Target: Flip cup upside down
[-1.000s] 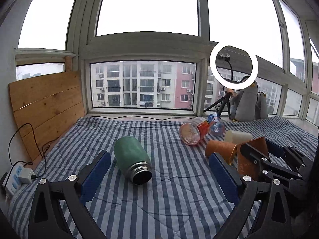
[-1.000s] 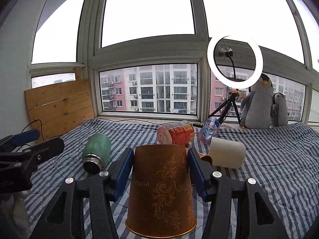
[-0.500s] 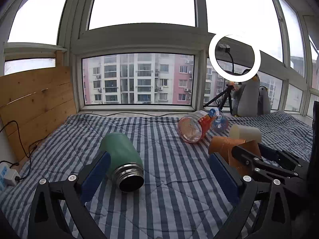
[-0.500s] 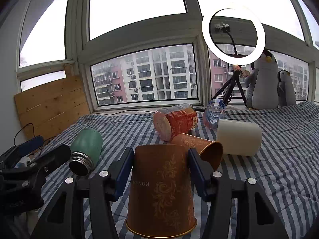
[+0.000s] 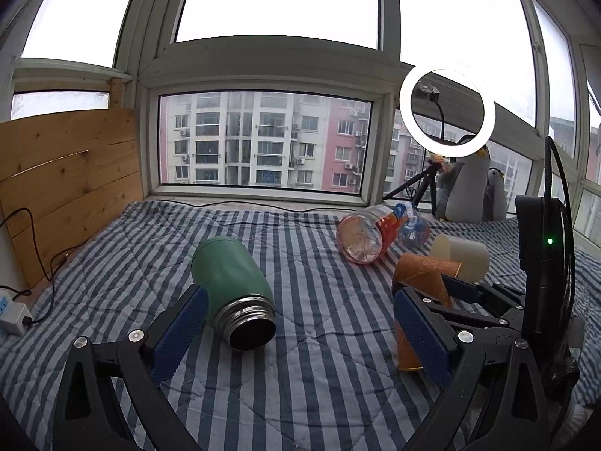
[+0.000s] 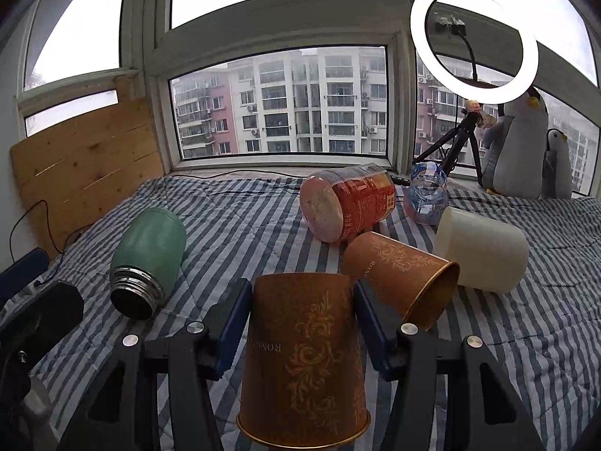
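My right gripper (image 6: 300, 319) is shut on a brown patterned cup (image 6: 304, 368), held upside down with its gold rim at the bottom, low over the striped bedding (image 6: 244, 233). The same cup shows in the left wrist view (image 5: 407, 349) behind my right fingers. My left gripper (image 5: 300, 323) is open and empty, its left finger next to a green flask (image 5: 233, 285) lying on its side with its open mouth toward me. A second brown cup (image 6: 398, 274) lies on its side just behind the held one.
A cream cup (image 6: 484, 251), an orange-labelled jar (image 6: 349, 206) and a clear bottle (image 6: 426, 197) lie on their sides at the back right. A ring light on a tripod (image 6: 473, 41) and plush penguins (image 6: 514, 143) stand by the window. A wooden board (image 5: 64, 184) lines the left.
Both grippers have moved forward and lower toward the bedding. The green flask is now closer to my left gripper. The held cup stays upside down in my right gripper.
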Motion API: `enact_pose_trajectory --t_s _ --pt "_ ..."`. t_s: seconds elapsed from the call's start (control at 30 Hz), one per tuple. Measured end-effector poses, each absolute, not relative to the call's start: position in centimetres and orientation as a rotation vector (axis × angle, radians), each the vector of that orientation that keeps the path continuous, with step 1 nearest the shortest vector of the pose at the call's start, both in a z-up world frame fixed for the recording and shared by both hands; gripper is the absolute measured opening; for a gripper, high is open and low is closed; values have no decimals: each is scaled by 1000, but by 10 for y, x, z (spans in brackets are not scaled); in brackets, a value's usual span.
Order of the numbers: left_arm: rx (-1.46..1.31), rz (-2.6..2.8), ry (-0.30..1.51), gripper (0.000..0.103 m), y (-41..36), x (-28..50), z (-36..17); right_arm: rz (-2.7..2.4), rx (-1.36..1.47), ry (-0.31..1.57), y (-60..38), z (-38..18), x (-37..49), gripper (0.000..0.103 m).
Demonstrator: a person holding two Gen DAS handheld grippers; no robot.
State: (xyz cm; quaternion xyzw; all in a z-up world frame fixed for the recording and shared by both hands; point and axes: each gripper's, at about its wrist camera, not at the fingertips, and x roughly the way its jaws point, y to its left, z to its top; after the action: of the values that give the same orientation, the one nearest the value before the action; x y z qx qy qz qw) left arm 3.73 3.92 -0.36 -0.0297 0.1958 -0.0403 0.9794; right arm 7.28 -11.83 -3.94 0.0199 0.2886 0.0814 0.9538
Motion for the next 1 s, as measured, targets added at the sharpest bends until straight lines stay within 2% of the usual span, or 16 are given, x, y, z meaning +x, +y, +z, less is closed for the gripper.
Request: enact_pose_trajectory --t_s 0.3,0.43,0.6,0.67,1.0 --pt "-81 -109 432 101 43 31 -6 209 -5 579 -125 -34 33 54" --pt "-83 -119 440 101 38 24 -11 190 -1 543 -130 -33 18 66" --pt "-56 -94 377 101 31 5 -12 165 -9 460 -136 -20 -7 70" --pt "-59 -89 358 101 29 -1 -10 154 -12 430 -140 -17 -18 76" --pt "-43 -112 294 101 18 -20 -7 134 -4 313 -165 -6 -57 80"
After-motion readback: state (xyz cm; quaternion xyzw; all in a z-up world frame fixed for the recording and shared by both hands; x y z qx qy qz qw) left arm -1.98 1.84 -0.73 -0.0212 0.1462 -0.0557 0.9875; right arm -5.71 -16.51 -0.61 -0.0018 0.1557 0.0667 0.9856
